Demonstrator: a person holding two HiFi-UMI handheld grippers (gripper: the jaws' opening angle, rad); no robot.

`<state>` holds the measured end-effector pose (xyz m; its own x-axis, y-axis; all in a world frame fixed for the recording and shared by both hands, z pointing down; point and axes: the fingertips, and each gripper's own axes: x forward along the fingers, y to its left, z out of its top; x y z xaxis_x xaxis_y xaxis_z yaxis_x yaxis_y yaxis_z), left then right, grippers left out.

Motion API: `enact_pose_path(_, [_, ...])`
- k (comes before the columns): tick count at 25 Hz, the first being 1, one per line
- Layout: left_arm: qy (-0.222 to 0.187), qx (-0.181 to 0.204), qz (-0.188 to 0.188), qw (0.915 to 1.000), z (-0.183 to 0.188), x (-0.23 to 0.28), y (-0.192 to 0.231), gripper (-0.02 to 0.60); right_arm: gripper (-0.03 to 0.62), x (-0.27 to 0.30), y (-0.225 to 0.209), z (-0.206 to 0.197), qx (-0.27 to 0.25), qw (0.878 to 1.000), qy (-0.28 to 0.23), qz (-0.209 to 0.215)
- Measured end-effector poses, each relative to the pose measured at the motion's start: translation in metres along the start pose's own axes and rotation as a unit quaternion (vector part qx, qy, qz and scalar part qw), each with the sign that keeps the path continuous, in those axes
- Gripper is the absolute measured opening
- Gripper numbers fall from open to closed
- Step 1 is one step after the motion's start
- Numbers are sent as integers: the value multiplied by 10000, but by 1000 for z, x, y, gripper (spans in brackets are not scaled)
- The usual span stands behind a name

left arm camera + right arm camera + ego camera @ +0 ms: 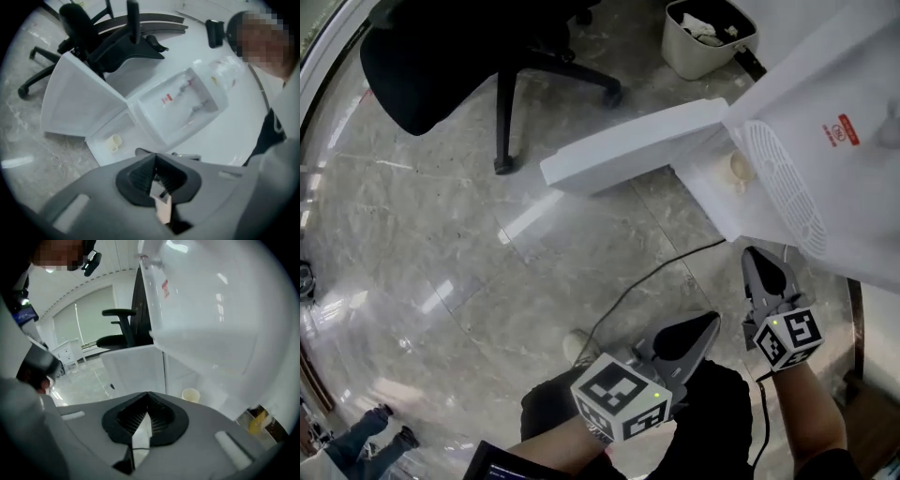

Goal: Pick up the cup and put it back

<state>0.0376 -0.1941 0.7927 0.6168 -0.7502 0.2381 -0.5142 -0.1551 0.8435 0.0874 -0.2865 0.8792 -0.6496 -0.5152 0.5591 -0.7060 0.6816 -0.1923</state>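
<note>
A small cream cup [741, 169] stands inside the open lower compartment of a white dispenser cabinet [825, 103]. The cabinet's door [628, 145] is swung wide to the left. The cup [114, 142] is well ahead of my left gripper [155, 155], whose jaws meet at the tips with nothing between them. In the right gripper view the cup [190, 394] sits just beyond and to the right of my right gripper [148, 393], which is shut and empty. In the head view the left gripper [712, 321] and right gripper [754, 253] both hang below the cabinet, apart from the cup.
A black office chair [441, 56] stands on the marble floor at the upper left. A pale waste bin [703, 37] sits behind the cabinet. A black cable [647, 281] runs across the floor under the door. A second person [276, 117] stands at the right in the left gripper view.
</note>
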Motion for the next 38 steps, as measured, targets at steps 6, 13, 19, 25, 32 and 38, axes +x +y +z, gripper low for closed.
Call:
enact_pose_path(6, [659,-256,136,9974,-2,-89,-128,3,9,-168,81,102,555,9976,416,12])
enact_pose_path(13, [1007,229,142,9945,78,-198,-259,3,9,-322,171,244,1066,9918,-120,-700])
enact_pose_path(19, [905,847,-75,9923,145,-252,-314,3,8,-394,244,324,1404,9798,-992,-1018])
enact_pose_path(25, [920,1188,-244,9883,129,-279,-381,3,8,-472,298,352,1430,9738,-1589,-777])
enact_pose_path(32, [1024,923,-285,9900,76,-296,-453,3,9,-561,325,318,1441,9684,-1912,-695])
enact_pose_path(38, [854,1728,-80,9812,51,-318,-504,3,8,-619,336,300,1389,9622,-2247,-668])
